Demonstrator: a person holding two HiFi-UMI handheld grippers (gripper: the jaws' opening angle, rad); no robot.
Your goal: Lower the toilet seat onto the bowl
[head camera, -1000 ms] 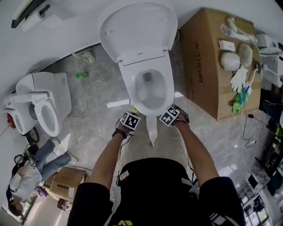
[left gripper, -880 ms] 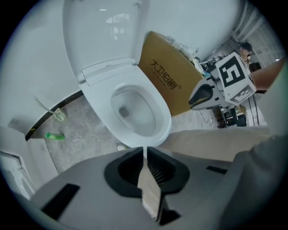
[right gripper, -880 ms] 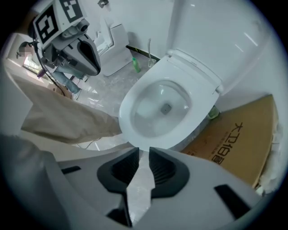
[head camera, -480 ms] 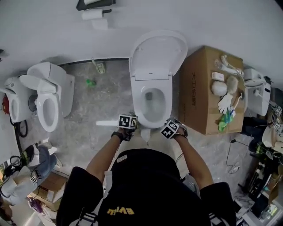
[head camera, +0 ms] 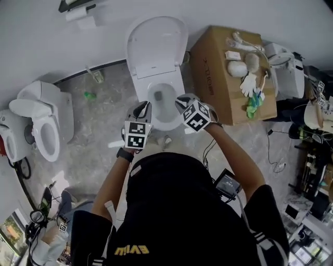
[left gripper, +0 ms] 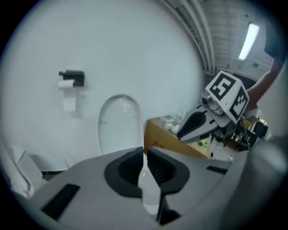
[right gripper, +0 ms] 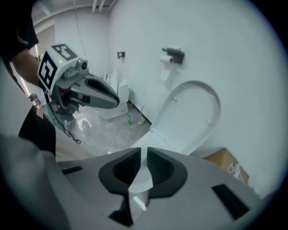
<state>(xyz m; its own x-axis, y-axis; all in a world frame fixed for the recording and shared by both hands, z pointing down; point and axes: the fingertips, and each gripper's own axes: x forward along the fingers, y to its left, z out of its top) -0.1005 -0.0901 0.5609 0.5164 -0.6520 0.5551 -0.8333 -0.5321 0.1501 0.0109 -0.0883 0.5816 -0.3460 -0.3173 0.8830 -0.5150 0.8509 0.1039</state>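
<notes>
While both grippers are held over the near part of the bowl (head camera: 162, 122), the left gripper (head camera: 144, 107) has its jaws pressed together on nothing. The right gripper (head camera: 181, 102) is closing its jaws, now almost together, with nothing between them. Beyond them the toilet seat (head camera: 156, 48) stands raised at the bowl's far end, its long axis upright and its rounded end up against the wall (head camera: 218, 13). To the right, a cardboard box (head camera: 208, 67) carries dark print too small to read.
</notes>
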